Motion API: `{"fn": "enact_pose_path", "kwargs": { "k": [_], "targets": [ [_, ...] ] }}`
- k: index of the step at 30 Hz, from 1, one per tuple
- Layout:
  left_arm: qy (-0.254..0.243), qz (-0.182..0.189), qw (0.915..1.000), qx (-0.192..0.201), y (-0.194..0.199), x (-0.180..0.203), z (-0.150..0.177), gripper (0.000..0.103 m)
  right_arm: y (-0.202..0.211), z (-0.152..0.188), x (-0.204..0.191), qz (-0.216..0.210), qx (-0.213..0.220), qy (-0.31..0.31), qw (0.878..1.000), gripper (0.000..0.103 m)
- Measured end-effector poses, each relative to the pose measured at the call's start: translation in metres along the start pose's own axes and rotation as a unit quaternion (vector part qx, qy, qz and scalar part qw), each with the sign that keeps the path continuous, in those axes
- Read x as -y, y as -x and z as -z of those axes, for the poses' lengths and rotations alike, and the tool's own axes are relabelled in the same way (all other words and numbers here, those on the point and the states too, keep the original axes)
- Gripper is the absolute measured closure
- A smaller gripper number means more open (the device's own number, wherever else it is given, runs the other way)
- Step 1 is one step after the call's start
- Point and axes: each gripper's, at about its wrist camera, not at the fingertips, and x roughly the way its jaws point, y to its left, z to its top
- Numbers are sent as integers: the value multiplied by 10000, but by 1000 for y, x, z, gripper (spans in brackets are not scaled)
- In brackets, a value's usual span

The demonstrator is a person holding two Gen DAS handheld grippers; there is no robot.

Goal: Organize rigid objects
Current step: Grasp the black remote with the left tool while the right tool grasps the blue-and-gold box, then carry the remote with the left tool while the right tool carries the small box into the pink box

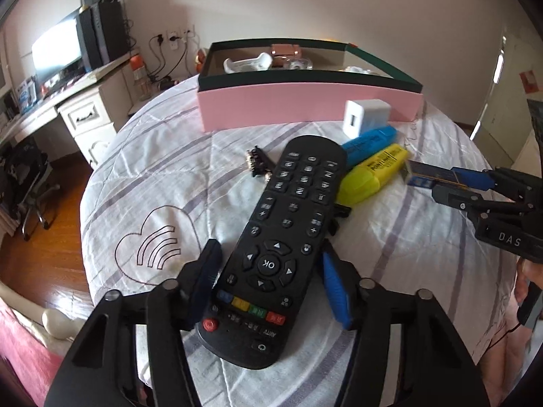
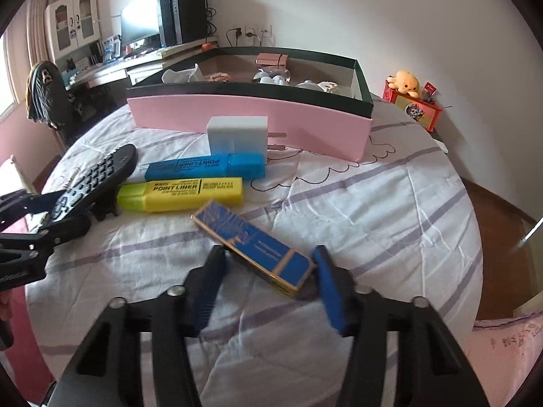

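A black remote control (image 1: pixel 285 237) lies between the fingers of my left gripper (image 1: pixel 268 271), which is shut on it; it also shows at the left in the right wrist view (image 2: pixel 98 176). My right gripper (image 2: pixel 268 271) is shut on a long blue box (image 2: pixel 254 247), tilted across the pads; the left wrist view shows it at the right (image 1: pixel 437 174). A yellow highlighter (image 2: pixel 183 193), a blue highlighter (image 2: pixel 207 166) and a white charger cube (image 2: pixel 237 135) lie on the bed in front of a pink box (image 2: pixel 251 118).
The pink box with a dark green rim (image 1: pixel 305 78) holds several small items. A small dark clip (image 1: pixel 258 164) lies left of the remote. The white striped bedcover (image 2: pixel 373 220) drops off to a wooden floor. A desk (image 1: pixel 68 101) stands left.
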Motion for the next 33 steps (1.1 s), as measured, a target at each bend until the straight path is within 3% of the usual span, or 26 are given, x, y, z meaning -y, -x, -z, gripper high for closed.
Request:
{"fn": "enact_pose_path", "kwargs": {
  "k": [6,9,16,18,19,33],
  "targets": [
    [-75,166,9998,-12,3,9,0,52,12,9,-7,-126,-54,7,9999,73],
    [-94,303,9995,-19,4,15,0,53,20,12,-19,-405,-61,46,9992,79],
    [-32,313,9995,-21,-4,17,1,44,7,4,-27,-324,22,61,9995,79],
    [-12,315,9995,38,-5,17,0,47,3,4,-28,-293,60,75,9995,79],
    [-27,251,9996,109,-4,17,1,59,2,3,-29,-291,78,68,9995,79],
    [-76,281,9988,402,23,8,-6,59,27,5,-17,-538,456,-252,9972,82]
  ]
}}
